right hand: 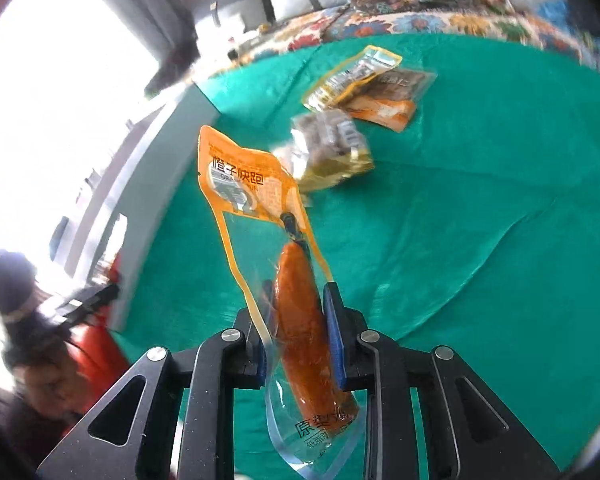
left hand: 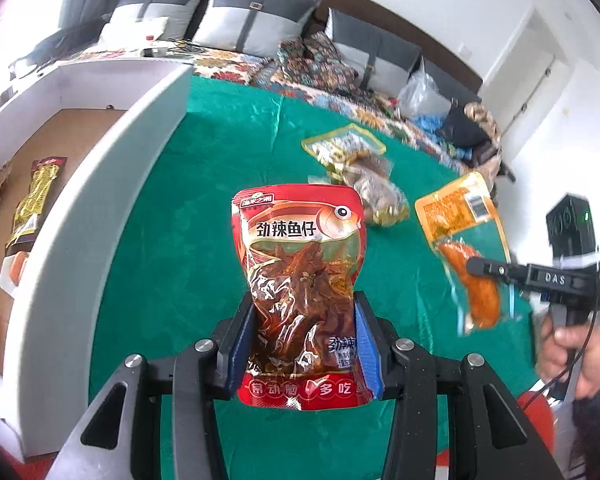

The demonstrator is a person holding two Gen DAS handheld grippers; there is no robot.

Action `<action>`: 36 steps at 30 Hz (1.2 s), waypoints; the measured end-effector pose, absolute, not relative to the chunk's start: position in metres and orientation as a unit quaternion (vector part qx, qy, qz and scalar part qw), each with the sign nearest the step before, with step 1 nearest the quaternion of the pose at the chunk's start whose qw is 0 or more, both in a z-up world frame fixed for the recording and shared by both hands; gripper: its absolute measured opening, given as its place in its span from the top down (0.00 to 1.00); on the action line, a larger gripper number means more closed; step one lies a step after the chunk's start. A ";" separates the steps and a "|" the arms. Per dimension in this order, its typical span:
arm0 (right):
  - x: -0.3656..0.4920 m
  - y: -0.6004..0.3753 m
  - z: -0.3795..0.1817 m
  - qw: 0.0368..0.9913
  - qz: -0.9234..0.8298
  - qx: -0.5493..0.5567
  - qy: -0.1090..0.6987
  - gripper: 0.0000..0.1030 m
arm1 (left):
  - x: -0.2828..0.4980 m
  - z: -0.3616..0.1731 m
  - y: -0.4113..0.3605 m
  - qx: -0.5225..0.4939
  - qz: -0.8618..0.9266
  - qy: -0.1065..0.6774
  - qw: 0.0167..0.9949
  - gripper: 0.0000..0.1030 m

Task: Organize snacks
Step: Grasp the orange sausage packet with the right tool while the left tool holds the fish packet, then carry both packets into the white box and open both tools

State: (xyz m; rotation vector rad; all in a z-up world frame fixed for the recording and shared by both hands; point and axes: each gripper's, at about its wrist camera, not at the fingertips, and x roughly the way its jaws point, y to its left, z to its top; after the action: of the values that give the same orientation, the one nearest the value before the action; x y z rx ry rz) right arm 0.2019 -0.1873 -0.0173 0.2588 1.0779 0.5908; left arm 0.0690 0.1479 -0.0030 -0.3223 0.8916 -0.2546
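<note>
Between the left gripper's (left hand: 305, 334) jaws a red fish-snack pouch (left hand: 302, 280) is clamped upright above the green cloth (left hand: 204, 200), right gripper (right hand: 298, 336) jaws pinching an orange sausage packet (right hand: 296, 312) likewise lifted, loose snack packets (right hand: 340, 140) lying beyond, white box (left hand: 100, 184) at left.

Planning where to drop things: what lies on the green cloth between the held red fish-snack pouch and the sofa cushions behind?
In the left wrist view, a small heap of snack packets lies between the red fish-snack pouch and the sofa cushions.
</note>
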 end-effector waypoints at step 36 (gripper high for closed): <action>0.207 0.013 -0.018 0.863 0.249 -0.015 0.440 0.28 | 0.013 0.031 0.325 -0.176 0.072 0.352 0.917 0.06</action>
State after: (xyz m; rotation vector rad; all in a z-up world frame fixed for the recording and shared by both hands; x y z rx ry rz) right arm 0.2074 0.0125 -0.0177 -0.0305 0.9227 0.5227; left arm 0.0128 0.3255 0.0312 -0.3614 0.7242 0.1483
